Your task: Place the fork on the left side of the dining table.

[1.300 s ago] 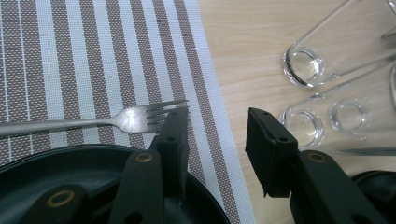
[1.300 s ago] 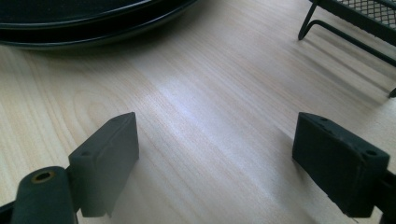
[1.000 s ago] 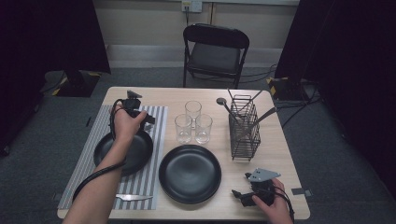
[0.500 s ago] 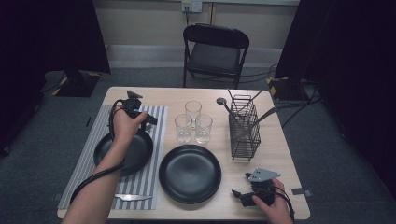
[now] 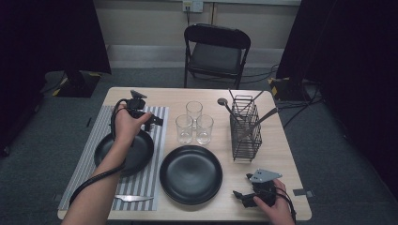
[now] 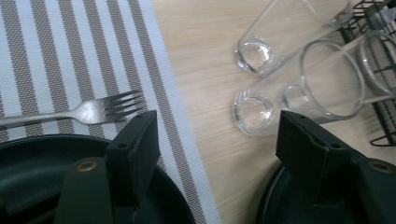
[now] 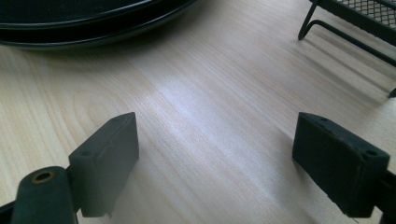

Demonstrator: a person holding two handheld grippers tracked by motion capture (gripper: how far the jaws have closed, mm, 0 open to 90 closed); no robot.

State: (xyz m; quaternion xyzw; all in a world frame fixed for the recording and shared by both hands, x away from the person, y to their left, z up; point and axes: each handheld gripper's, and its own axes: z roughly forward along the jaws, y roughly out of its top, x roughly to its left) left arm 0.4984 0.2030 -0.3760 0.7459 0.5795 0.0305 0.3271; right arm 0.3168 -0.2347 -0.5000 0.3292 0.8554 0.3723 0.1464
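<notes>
My left gripper [image 5: 152, 121] hovers over the far rim of the black plate [image 5: 124, 152] on the striped placemat [image 5: 89, 154]. Its jaws have just been opening and stand wide apart with nothing between them [image 6: 219, 140]. A silver fork [image 6: 93, 109] lies on the placemat just beyond the plate [image 6: 28, 163], apart from the jaws. My right gripper [image 5: 241, 197] rests low at the table's near right edge, open over bare wood [image 7: 219, 149], pointing toward the second black plate [image 5: 190, 174].
Three empty glasses [image 5: 194, 123] stand together mid-table, close to the right of the left gripper. A black wire caddy [image 5: 245, 129] with utensils stands at the right. A knife [image 5: 133, 198] lies at the placemat's near edge. A folding chair [image 5: 216, 49] stands behind the table.
The left hand has stayed almost in place above the plate's far rim. The right hand has not moved.
</notes>
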